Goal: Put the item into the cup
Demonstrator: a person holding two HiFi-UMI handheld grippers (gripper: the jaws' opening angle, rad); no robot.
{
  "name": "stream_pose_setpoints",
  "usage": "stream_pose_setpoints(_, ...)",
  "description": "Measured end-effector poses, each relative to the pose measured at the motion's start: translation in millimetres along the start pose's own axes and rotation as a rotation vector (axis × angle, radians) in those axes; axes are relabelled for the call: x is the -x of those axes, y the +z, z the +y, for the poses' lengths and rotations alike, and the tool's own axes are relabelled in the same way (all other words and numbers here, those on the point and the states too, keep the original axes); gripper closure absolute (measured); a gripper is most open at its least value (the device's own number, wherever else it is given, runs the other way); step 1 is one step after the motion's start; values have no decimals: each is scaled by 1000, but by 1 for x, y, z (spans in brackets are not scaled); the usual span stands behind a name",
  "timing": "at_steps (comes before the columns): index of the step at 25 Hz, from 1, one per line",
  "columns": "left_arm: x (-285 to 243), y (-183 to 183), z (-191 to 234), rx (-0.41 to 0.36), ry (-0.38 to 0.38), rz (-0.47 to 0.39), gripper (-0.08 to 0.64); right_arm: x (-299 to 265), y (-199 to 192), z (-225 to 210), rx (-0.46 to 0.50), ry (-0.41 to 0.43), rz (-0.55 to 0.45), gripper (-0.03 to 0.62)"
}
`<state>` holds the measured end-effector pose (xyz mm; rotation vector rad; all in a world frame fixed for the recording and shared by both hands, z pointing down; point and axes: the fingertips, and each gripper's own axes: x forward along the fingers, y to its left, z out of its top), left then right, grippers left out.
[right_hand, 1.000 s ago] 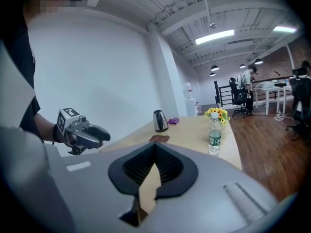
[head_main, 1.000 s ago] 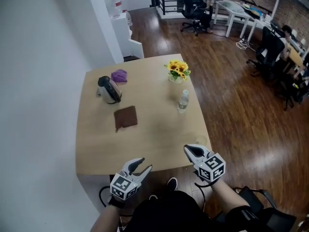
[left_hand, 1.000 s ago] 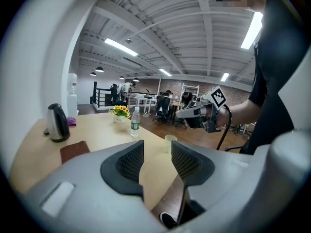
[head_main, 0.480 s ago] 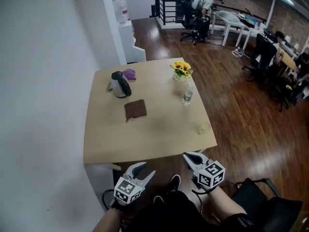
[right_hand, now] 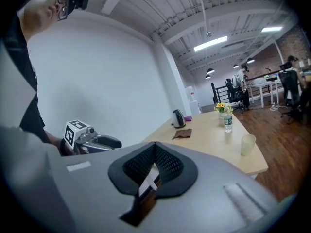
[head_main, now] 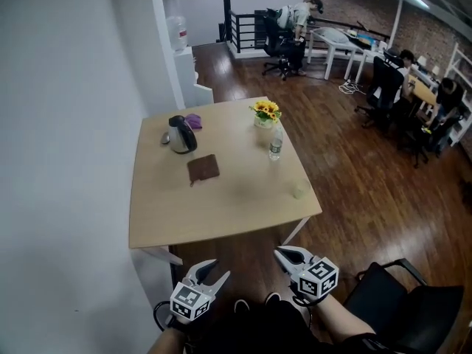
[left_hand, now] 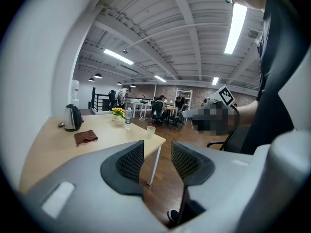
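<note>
Not started | cup (head_main: 299, 192) at counter's (head_main: 221, 209) 4 o'clock | left hand-held gripper (head_main: 219, 270) jaws apart, right hand-held gripper (head_main: 282, 252) pinched together, both empty, short of counter

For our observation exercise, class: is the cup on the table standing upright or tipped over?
Upright. The cup stands on its base near the table's corner, open mouth facing up.

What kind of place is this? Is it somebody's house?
Not a house. It is most likely a big open office: there are black swivel office chairs beside long white desks, people sitting at the far desks, and a white water cooler against the wall.
</note>
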<state>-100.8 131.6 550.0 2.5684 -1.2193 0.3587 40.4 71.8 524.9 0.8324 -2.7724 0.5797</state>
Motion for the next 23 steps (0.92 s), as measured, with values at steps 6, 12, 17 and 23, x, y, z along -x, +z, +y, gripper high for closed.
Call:
stream_pose_setpoints(6, 0, 5, -21, -4, 15, -21, 390, 25, -7, 12, -4, 29, 2, 584)
stream_pose_setpoints(12, -10, 8, -50, -25, -10, -21, 390, 50, -10, 15, -1, 35, -5, 584)
stream_pose_setpoints(17, -7, 7, -61, -31, -3, -30, 390, 63, -13, 16, 7, 36, -6, 584)
stream_pose_setpoints(23, 2, 4, -67, -31, 15, -31, 390, 68, -11, 28, 19, 62, -22, 584)
